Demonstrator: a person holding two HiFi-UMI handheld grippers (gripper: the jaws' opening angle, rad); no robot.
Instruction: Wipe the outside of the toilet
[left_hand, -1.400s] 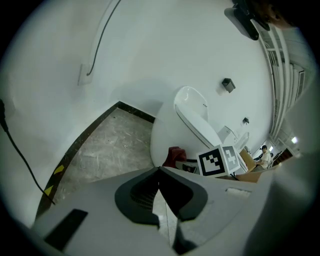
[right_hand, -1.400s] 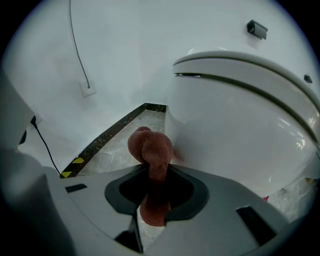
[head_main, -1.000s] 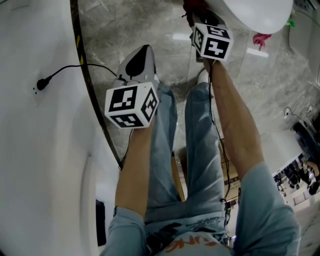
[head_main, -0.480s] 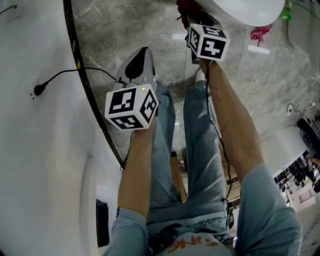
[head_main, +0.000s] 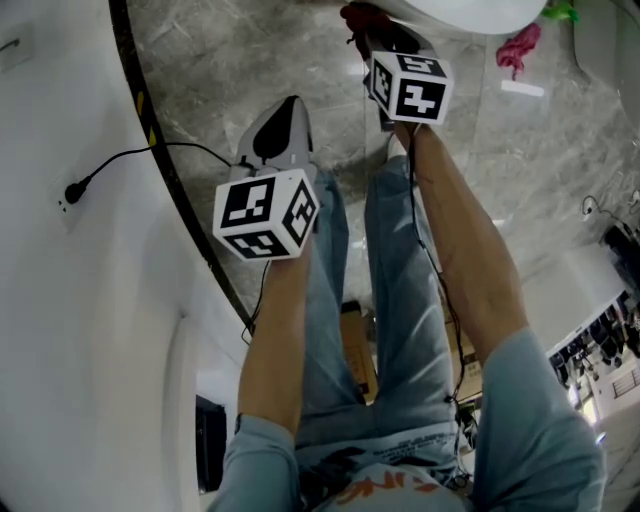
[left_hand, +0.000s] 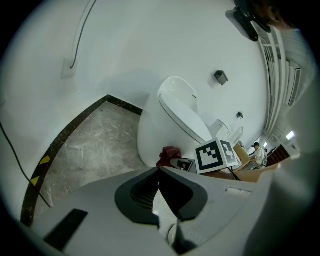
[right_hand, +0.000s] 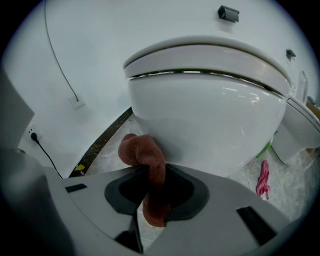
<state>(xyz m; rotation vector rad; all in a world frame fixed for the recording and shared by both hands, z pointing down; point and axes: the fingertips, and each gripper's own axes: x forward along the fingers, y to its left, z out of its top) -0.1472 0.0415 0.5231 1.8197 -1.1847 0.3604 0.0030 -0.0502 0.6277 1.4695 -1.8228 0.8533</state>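
Jaws of the right gripper (right_hand: 150, 169) are clenched on a rust-red, fuzzy cloth (right_hand: 142, 152). Its rolled end lies against the glossy, rounded white bowl of the toilet (right_hand: 210, 120), which fills the right gripper view from 10 to 3 o'clock under a closed lid (right_hand: 210, 50). The left gripper (left_hand: 159, 171) has its jaws closed tip to tip on nothing, well apart from the toilet. A crumpled pink rag (right_hand: 262, 179) lies at 4 o'clock on the grey veined marble floor (head_main: 230, 80). In the head view, a thin black cable (head_main: 130, 155) trails over the smooth white wall (head_main: 60, 300) at 9 o'clock.

Head view looks steeply down; right gripper view faces the toilet (right_hand: 210, 110) closely; left gripper view shares it, farther.
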